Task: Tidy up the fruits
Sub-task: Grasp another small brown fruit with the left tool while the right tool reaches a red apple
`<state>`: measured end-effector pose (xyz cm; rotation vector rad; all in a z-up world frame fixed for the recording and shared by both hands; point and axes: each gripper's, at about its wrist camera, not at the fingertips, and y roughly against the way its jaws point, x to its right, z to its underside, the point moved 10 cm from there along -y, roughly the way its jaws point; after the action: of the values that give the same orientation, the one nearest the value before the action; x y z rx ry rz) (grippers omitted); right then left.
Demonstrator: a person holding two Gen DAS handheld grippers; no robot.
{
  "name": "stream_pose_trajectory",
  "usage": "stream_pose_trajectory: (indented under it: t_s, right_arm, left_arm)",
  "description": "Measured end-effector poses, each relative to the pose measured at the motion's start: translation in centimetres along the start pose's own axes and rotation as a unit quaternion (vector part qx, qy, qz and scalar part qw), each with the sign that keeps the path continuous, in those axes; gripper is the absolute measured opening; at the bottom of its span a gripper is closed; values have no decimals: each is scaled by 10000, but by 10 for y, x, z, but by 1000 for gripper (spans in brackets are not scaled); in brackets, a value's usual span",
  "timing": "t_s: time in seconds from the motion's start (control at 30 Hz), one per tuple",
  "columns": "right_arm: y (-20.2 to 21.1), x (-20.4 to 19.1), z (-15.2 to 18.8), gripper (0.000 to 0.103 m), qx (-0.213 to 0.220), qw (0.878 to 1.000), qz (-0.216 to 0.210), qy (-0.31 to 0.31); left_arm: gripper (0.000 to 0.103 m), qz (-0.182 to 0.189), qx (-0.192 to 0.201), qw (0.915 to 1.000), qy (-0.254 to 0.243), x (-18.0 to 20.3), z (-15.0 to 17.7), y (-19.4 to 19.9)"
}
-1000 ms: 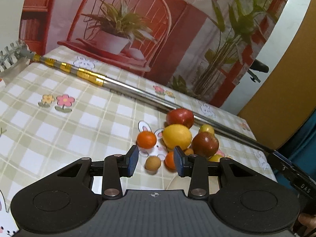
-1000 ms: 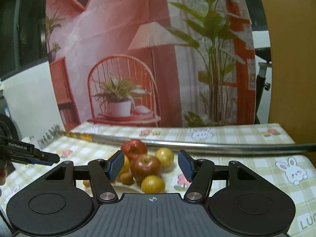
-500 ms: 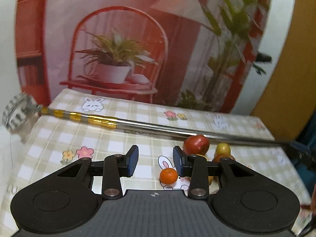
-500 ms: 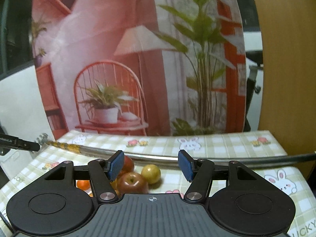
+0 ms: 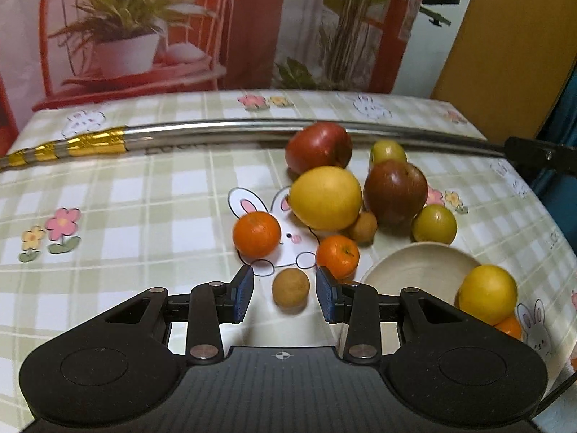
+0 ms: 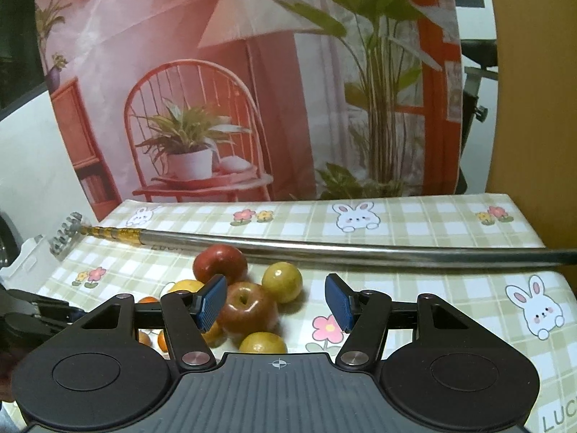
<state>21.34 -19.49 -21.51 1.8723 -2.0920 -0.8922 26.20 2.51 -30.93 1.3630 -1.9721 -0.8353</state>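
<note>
In the left wrist view a metal rod (image 5: 252,131) with gold bands lies across the far side of the checked tablecloth (image 5: 108,216). Nearer, the left gripper (image 5: 284,294) has its jaws apart, with a small brown fruit (image 5: 290,286) sitting on the cloth between the blue pads (image 5: 242,295); a gap shows on each side, so nothing is gripped. Just beyond it lie an orange (image 5: 256,234) and a second orange (image 5: 337,256). Behind these sits a big yellow fruit (image 5: 325,197), with a red apple (image 5: 318,147) further back near the rod. To the right come another brown fruit (image 5: 362,226), a dark apple (image 5: 395,192), a small green fruit (image 5: 388,151) behind it and a green-yellow fruit (image 5: 434,223) beside it. A cream bowl (image 5: 414,270) stands at the right, empty as far as shows, with a yellow fruit (image 5: 487,294) just past its rim.

In the right wrist view the other gripper's arm (image 6: 36,312) enters at the left edge. The right gripper (image 6: 277,301) hangs wide open and empty above the pile, its left pad in front of an apple (image 6: 247,310). A red apple (image 6: 219,261) and a green fruit (image 6: 282,281) lie behind, and a yellow-green fruit (image 6: 262,342) lies nearest.
</note>
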Motion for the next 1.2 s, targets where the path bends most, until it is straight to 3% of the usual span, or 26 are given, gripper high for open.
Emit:
stream_pose_trajectory:
  t_s: [0.17,0.37,0.53,0.77,0.97,1.2]
  right_arm:
    - [-5,3,4,57,-79,9999,-17,-61]
    - [-13,5,9,57,-223,9997,-68,-93]
    - [-23,-1,16,57,-464,9987,-214,62]
    - [-44,-12,16,57,-601,9967,-376,394]
    - [-78,-20,17,62,-929,9934,-604,281]
    - [-111,-27,25,64,-1291,9903,-469,206]
  left_arm:
    - [39,-90,-96,9997,-210,3,1,-13]
    - [28,-149,-189,9995,-199,2,2,-24]
    - [28,-231,-136,9991,-332,4,3,-23]
    - [27,-173,232,9993,-231,4,-3,0]
    - [28,-140,483,9982,-319,14,-7,17]
    - [27,-85,630,9970,-436,26,-3,26]
